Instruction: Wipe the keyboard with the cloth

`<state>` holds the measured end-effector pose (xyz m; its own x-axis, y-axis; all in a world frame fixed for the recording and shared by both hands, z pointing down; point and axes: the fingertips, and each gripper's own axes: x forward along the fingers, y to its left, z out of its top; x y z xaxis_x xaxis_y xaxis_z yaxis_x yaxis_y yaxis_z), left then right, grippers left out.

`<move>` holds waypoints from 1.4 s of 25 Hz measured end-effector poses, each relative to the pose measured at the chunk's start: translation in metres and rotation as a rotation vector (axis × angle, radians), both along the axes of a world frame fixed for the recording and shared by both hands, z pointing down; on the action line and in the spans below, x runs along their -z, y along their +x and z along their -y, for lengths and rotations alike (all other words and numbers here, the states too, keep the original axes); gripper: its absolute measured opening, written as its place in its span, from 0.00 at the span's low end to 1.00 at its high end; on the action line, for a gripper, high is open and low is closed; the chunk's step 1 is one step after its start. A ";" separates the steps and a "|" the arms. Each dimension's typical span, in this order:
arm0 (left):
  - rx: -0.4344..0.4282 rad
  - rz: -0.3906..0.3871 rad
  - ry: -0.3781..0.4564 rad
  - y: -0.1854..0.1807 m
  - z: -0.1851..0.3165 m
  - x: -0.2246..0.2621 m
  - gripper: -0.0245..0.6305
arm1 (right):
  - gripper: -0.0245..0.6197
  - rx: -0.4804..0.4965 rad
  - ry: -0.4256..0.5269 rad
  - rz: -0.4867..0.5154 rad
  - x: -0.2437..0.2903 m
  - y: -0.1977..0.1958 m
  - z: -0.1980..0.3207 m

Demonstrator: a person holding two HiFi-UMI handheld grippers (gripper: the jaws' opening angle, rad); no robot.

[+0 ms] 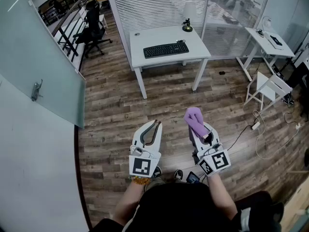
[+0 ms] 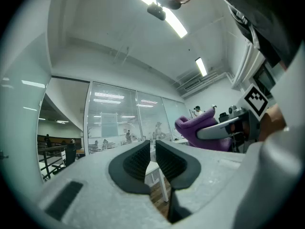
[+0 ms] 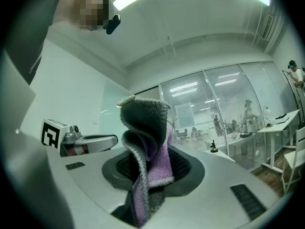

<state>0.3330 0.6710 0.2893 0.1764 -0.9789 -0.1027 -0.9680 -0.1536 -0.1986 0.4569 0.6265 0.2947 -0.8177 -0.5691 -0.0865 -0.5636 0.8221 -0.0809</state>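
A black keyboard [image 1: 165,49] lies on a white desk [image 1: 145,40] across the room, far ahead of both grippers. My right gripper [image 1: 197,125] is shut on a folded purple cloth [image 1: 194,120], which stands up out of its jaws; in the right gripper view the cloth [image 3: 145,151] fills the gap between the pads. My left gripper [image 1: 157,123] is held beside it, shut with nothing in its jaws. In the left gripper view the left gripper [image 2: 153,159] has its pads nearly meeting, and the purple cloth [image 2: 198,130] shows to the right.
A small dark lamp [image 1: 187,25] stands at the desk's back right corner. A glass partition [image 1: 43,71] runs along the left, a second white desk [image 1: 270,42] and a white chair [image 1: 273,88] stand at the right. Cables [image 1: 260,129] trail over the wooden floor.
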 end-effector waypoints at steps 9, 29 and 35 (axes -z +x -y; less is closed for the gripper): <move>-0.008 0.012 0.012 -0.066 -0.001 -0.004 0.11 | 0.23 -0.011 -0.036 0.015 -0.004 -0.056 0.006; -0.065 -0.018 -0.072 -0.159 0.122 -0.048 0.11 | 0.23 -0.187 -0.104 0.068 -0.036 -0.096 0.156; -0.059 0.095 -0.118 -0.187 0.201 -0.038 0.11 | 0.23 -0.230 -0.154 0.141 -0.052 -0.106 0.259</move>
